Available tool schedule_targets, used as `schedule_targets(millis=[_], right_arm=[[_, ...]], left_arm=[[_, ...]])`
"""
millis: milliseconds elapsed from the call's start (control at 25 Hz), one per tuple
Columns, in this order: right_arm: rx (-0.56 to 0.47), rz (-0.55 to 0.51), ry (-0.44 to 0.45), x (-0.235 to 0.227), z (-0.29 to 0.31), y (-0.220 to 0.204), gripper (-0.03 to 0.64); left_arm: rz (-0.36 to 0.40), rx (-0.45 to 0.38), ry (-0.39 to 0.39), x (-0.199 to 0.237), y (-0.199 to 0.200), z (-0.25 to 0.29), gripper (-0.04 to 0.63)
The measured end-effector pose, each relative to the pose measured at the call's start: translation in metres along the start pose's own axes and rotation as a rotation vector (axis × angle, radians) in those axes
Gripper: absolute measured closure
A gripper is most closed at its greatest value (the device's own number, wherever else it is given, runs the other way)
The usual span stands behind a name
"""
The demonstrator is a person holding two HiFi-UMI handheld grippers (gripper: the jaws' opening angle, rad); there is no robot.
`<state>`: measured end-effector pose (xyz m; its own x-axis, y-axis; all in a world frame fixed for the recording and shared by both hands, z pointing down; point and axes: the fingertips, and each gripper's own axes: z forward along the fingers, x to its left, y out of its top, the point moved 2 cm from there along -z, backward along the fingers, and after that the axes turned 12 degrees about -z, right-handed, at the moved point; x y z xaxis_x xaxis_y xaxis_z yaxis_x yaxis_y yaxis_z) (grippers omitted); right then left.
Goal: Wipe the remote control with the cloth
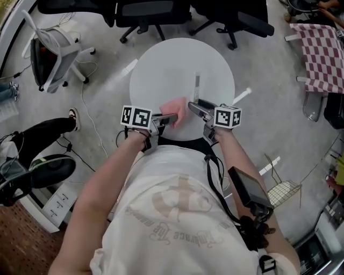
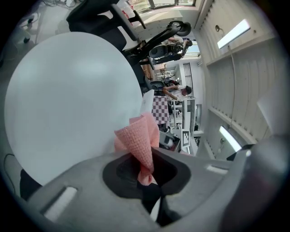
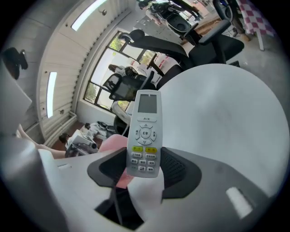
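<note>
Layout at the table point(image 1: 156, 64)
The cloth point(image 2: 140, 136) sits in left gripper point(image 2: 144, 170), left of remote control point(image 3: 145, 131) in right gripper point(image 3: 144, 167); both above the table's near edge; chairs point(image 1: 153, 13) beyond.

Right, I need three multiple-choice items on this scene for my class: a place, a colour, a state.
1. Where is the remote control? A between the right gripper's jaws; B flat on the table; C on a chair.
2. What colour is the cloth? A blue; B pink; C green.
3. The left gripper is: A open, empty; B shut on the remote control; C shut on the cloth.
Answers: 1 A, its lower end sits between the pads; 2 B, pink in both gripper views; 3 C, its jaws pinch the bunched cloth.
</note>
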<state>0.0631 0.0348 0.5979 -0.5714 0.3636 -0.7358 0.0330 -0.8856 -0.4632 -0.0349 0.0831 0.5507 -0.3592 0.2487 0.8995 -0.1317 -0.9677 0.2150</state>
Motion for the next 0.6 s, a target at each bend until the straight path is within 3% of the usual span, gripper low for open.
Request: schedule_targets(millis=[360,600], right_arm=[[0.357,-0.309,-0.239,-0.027,0.031,-0.01,0.376],[0.478,-0.429,-0.365,-0.036,0.039,-0.015,0.376]], left_arm=[[-0.005,-0.107,0.054,0.011,-0.008,-0.018,0.558],[-0.023,-0.159,0.038,0.009,-0.01,-0.025,0.558]])
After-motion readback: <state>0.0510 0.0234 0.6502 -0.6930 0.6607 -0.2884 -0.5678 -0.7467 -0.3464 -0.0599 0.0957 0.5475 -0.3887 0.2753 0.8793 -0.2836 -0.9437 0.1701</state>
